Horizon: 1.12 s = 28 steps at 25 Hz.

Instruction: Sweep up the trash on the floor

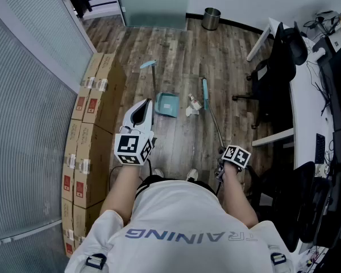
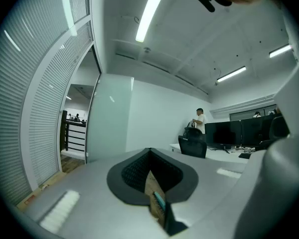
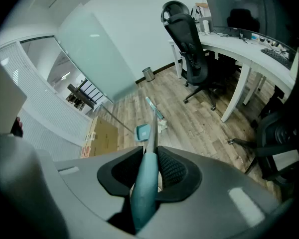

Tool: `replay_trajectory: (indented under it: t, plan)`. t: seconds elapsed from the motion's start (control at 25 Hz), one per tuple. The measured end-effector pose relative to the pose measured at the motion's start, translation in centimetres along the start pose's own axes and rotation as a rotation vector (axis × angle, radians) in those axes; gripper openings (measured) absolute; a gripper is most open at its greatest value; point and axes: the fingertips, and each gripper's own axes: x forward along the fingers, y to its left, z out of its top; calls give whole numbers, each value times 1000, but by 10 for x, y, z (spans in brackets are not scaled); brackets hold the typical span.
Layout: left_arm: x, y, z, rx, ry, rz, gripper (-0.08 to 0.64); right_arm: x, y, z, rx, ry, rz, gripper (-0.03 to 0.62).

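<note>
Two tools: right tool [image 3: 150,157] clamps broom [image 1: 205,92], left tool [image 2: 150,180] clenched empty; boxes [image 1: 94,111], chair [image 1: 275,75] flank trash [image 1: 193,104].

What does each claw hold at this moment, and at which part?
The right claw is shut on the broom, at the teal grip at the upper end of its handle. The left claw is shut and holds nothing.

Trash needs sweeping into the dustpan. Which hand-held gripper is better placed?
Right: the right hand-held gripper grips the broom, its head near the trash. The left hand-held gripper is shut, empty.
</note>
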Motion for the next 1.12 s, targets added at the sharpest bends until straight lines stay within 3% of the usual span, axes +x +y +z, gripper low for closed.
replay_trajectory:
  t: [0.68,1.12]
  plan:
    - [-1,13,-4,-6,20,-26,0,5,15,-7,5,-7,-2,107]
    - [-16,54,-17,-38,26,-42,0,8,41,-17,47,-31,-23,107]
